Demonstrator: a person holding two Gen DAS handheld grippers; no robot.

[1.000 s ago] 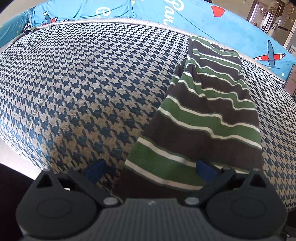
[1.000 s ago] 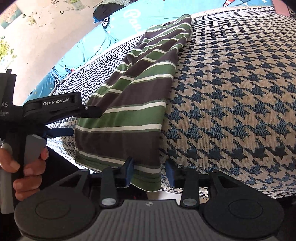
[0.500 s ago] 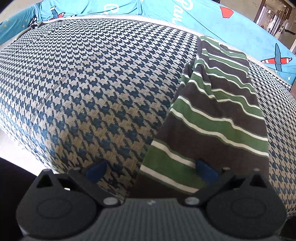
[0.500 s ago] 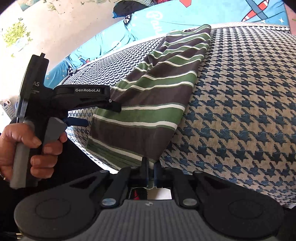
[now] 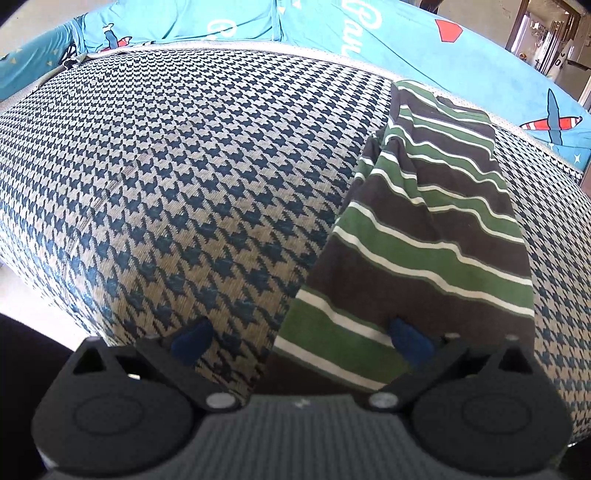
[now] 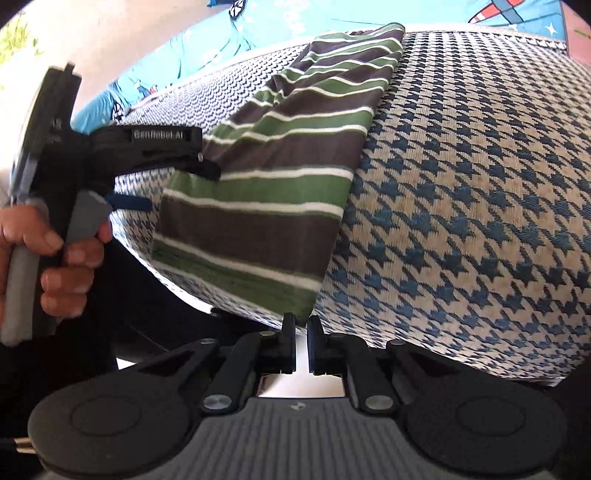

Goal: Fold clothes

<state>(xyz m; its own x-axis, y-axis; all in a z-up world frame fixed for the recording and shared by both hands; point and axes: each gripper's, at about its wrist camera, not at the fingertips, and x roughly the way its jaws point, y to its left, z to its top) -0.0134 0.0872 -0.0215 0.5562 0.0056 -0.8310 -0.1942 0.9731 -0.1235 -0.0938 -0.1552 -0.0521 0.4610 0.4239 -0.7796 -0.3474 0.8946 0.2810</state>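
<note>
Left side first: your left gripper (image 5: 301, 338) sits over the near hem of the striped garment, jaws wide apart, one blue pad (image 5: 192, 338) on the bare houndstooth cover and the other at the cloth's near edge. Nothing is pinched there. It sits where it did a second ago, with the view barely shifted. In the right wrist view your hand (image 6: 55, 254) grips that tool's handle beside the garment's left edge.

Right side: a second ago your right gripper (image 6: 301, 334) stood open around the near right corner of the hem; its jaws have just been closing and now stand nearly together, clamped on that corner, with only the thin fold of cloth between them. The corner also looks slightly raised compared with half a second ago, and the view has rolled. Judgement: one corner is secured, the other is not, so the fold cannot start evenly until the left jaws close on the left corner.

The garment (image 5: 436, 236): a knit top or sleeve in brown and green bands with thin white stripes, already folded lengthwise into a long narrow strip. It lies on the blue-and-beige houndstooth cushion (image 5: 184, 177), running from the near edge toward the turquoise printed sheet (image 5: 369, 33) at the back. It lies fairly flat, with a few wrinkles at the far end.
</note>
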